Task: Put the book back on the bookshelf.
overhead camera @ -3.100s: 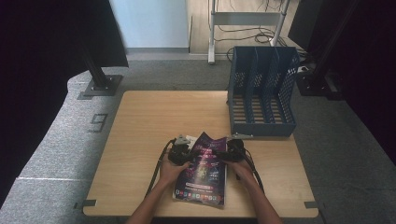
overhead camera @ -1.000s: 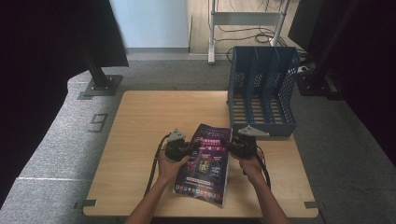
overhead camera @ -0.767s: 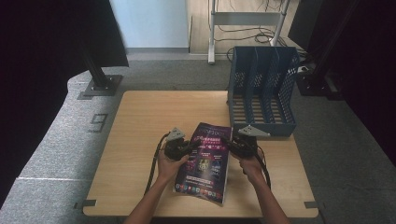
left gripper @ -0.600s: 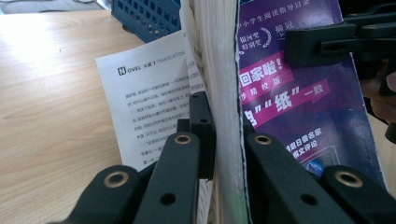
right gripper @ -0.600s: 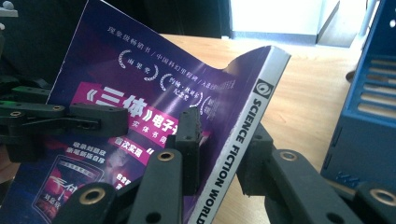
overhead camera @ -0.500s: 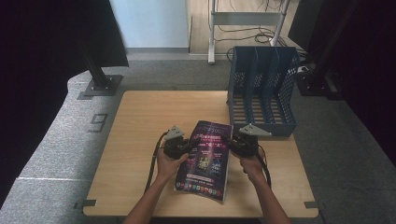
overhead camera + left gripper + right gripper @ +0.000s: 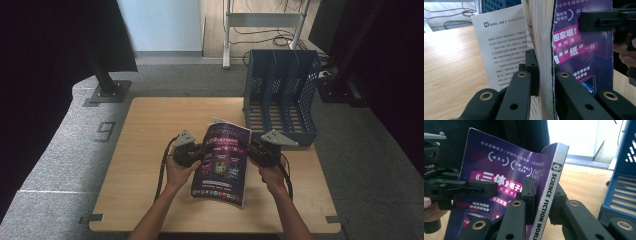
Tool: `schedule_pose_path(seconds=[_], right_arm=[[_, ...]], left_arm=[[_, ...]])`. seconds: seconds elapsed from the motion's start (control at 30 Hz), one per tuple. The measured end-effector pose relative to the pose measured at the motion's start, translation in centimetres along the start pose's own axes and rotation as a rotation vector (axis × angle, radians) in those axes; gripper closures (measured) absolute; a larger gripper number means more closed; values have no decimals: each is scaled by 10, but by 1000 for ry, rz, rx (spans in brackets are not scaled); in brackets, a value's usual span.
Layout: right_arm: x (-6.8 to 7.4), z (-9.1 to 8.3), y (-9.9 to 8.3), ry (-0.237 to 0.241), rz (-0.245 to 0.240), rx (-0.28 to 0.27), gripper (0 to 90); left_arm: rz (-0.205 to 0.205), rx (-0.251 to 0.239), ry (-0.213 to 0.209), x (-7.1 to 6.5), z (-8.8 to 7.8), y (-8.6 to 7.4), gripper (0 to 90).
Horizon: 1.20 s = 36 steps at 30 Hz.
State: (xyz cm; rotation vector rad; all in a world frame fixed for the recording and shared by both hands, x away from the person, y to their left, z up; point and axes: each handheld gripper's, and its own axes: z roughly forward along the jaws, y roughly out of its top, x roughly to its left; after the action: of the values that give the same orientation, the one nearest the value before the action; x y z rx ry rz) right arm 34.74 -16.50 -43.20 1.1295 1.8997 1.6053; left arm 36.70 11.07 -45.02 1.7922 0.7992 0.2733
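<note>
Lifted since a second ago, the magazine (image 7: 223, 159) now tilts up off the wooden worktop (image 7: 150, 125), its far edge raised toward the blue file rack (image 7: 281, 95) standing at the worktop's far right corner. Both hands hold it between them over the near middle of the worktop. On its open-page side the left gripper (image 7: 200, 151) is clamped on the page block. On its spine side the right gripper (image 7: 248, 148) has just been closing its jaws, which now pinch the silver spine (image 7: 549, 195).
</note>
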Motion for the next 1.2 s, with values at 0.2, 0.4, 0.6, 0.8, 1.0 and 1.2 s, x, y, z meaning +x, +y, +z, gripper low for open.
schedule_pose_path(seconds=[0.2,0.4,0.6,0.8,1.0,1.2], right_arm=[[2,-1,1,10,-12,-18,776],[5,-5,7,8,-38,-53,782],[10,-11,14,13,-64,-80,790],[10,-13,12,15,-69,-82,792],[11,-12,14,15,-79,-93,794],[13,-13,20,-5,-111,-114,797]], left_arm=[[5,-2,3,0,-1,3,864],[29,-15,14,-3,-5,13,864],[51,-30,19,-7,-11,22,864],[60,-25,22,-7,-10,20,864],[70,-38,28,-6,-9,22,864],[70,-56,21,-4,-7,28,865]])
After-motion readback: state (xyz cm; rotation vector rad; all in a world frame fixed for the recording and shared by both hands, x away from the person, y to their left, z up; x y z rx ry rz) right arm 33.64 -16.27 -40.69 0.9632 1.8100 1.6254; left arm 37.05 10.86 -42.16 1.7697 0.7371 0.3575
